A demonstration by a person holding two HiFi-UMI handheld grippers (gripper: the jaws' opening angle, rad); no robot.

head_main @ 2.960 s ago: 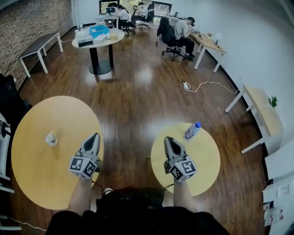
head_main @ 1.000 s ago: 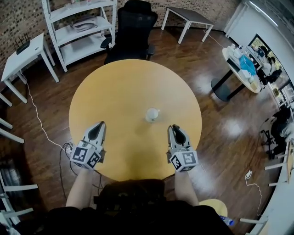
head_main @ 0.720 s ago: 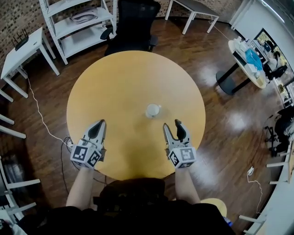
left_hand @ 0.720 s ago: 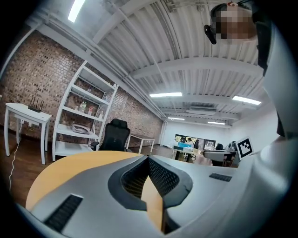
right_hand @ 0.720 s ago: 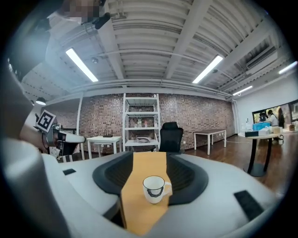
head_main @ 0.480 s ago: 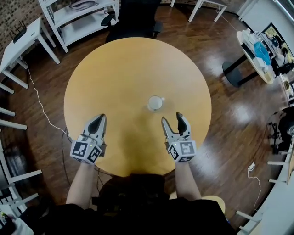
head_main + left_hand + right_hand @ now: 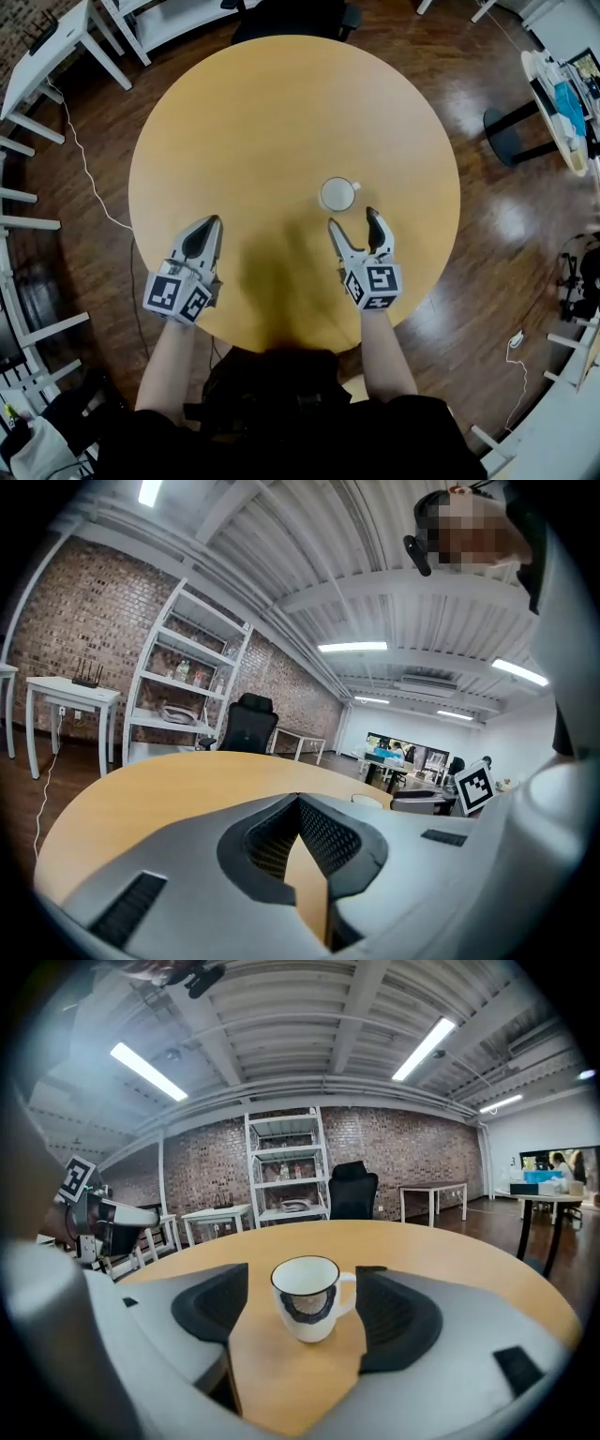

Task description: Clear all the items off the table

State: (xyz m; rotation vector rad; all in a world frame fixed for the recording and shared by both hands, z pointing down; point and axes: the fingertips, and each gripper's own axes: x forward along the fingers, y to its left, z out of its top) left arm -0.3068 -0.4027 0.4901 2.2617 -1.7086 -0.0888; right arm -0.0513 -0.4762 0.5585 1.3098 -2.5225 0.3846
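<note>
Approach to grasp: right claw (image 7: 352, 224), jaws opening, faces the white mug (image 7: 337, 194) on the round desk (image 7: 234, 122); the next move is to advance until the mug sits between the jaws, then close. Left claw (image 7: 200, 236) clenched, empty.

A round wooden table (image 7: 234, 112) carries one white mug (image 7: 336, 194), upright, just off centre toward 3 o'clock, with its handle at 3 o'clock.

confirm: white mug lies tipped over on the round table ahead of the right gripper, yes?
No: the right gripper view shows the white mug upright on the round table ahead of the right gripper, whose empty jaws are opening.
</note>
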